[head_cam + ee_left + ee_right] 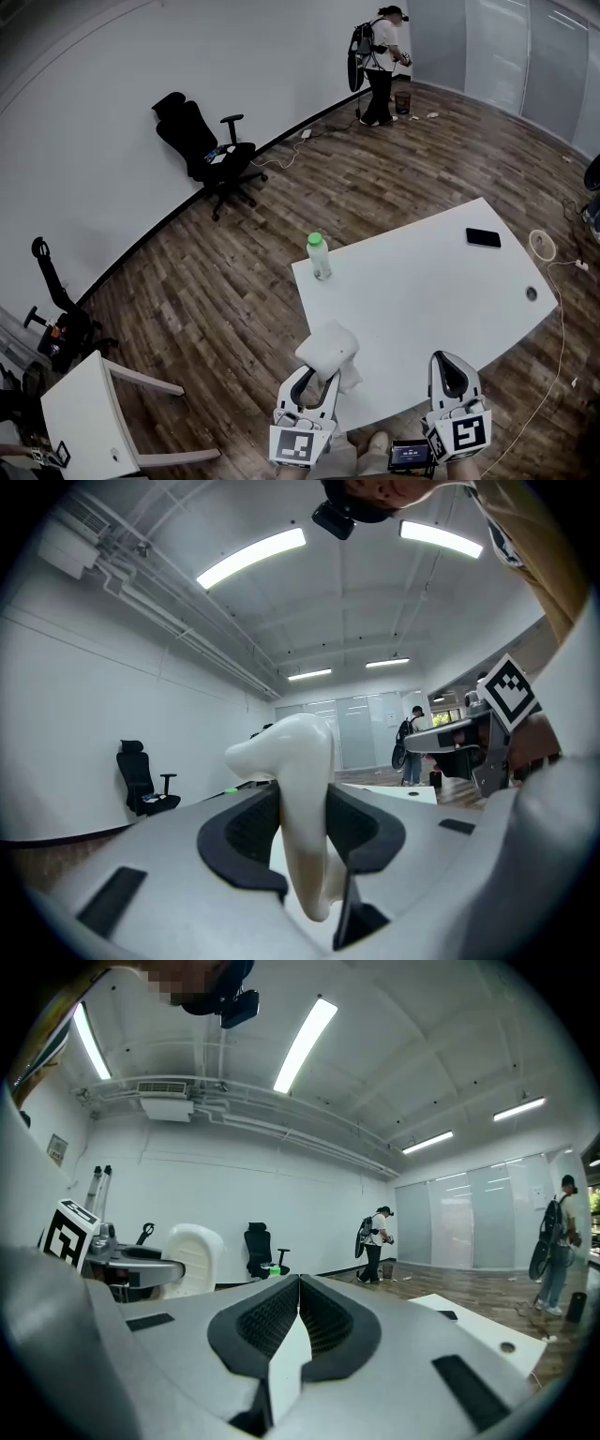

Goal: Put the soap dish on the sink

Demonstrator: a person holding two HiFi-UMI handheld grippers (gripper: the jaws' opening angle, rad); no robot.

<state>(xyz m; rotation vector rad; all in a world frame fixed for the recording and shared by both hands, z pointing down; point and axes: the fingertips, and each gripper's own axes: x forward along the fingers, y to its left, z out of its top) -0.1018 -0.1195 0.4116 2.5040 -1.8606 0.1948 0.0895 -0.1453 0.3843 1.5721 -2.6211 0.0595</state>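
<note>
Office: swivel chair [202, 145], white desk [422, 300]

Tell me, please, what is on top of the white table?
A green-capped bottle near its left corner and a black phone toward the right. The soap dish in the left gripper covers the near corner, so anything there is hidden.

The left gripper [317, 377] and right gripper [451, 362] are pale grey with black ribbed pads [272, 1321]. Each bears a black-and-white marker cube [292, 444].

The left gripper [322, 375] pointed forward, fingers [246, 832] clamped on the soap dish [328, 349]; the right gripper [448, 364], level beside it, had its fingers pressed together, empty.
</note>
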